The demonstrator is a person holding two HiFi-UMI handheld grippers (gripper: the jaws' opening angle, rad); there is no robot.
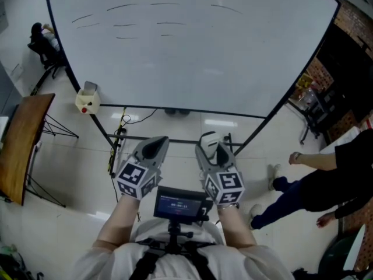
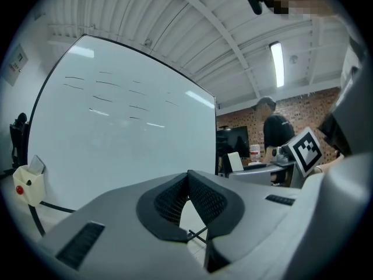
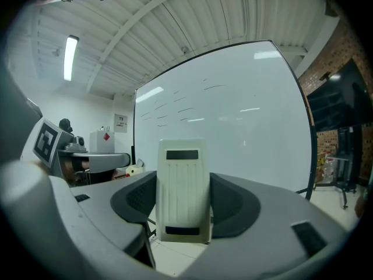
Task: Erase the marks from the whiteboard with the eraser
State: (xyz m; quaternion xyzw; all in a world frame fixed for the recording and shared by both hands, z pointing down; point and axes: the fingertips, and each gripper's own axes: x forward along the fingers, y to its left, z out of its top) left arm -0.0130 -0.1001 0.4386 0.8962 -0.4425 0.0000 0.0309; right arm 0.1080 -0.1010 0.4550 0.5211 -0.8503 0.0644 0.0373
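A large whiteboard (image 1: 192,45) on a black stand fills the top of the head view, with several short dark marks (image 1: 140,16) near its top. The same board (image 2: 116,127) with its marks (image 2: 111,95) appears in the left gripper view, and the board (image 3: 233,121) in the right gripper view. My right gripper (image 1: 211,146) is shut on a cream-white eraser (image 3: 183,189), held upright between its jaws, well short of the board. My left gripper (image 1: 155,146) is shut with nothing in it, its jaws meeting at the tips.
A cream box with a red button (image 1: 87,100) hangs at the board's lower left corner. A wooden folding table (image 1: 20,144) stands at the left. A person in dark clothes (image 1: 326,185) stands at the right. The board's black stand legs (image 1: 116,139) cross the tiled floor.
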